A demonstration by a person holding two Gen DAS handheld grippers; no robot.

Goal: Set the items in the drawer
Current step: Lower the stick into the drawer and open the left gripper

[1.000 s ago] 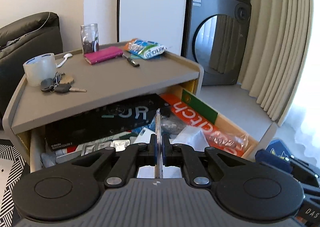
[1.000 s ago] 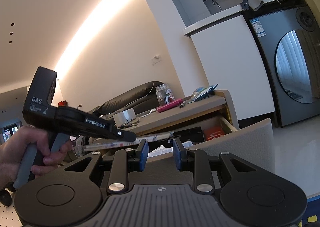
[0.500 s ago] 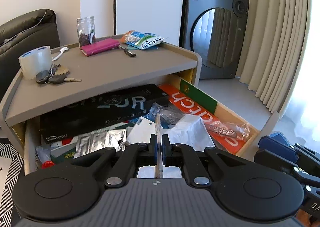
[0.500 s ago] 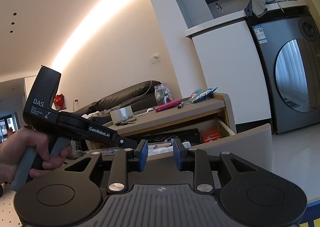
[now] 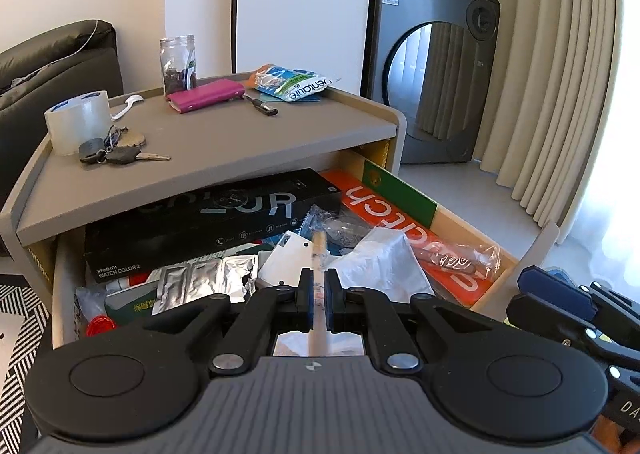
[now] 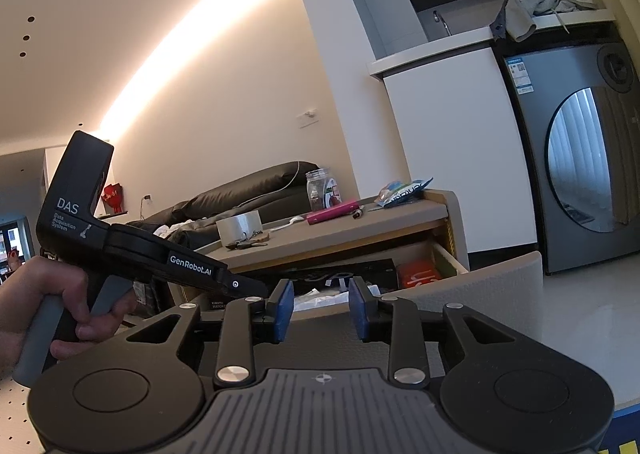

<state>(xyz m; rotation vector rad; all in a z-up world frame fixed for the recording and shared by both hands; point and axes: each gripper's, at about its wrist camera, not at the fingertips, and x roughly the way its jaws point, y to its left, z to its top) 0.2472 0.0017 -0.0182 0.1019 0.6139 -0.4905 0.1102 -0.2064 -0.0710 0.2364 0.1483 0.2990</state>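
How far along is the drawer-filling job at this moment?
Done: the drawer is open and already holds boxes and packets. In hand: the left tongs are shut on a thin pen-like stick over the drawer, not yet released. The right tongs are open and empty. Left: tape roll, keys, pink wallet, jar and snack packet on the tabletop.

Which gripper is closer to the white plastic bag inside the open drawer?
Left. The left gripper, shut on a thin pen, hangs right over the white plastic bag. The right gripper is open, outside the drawer front.
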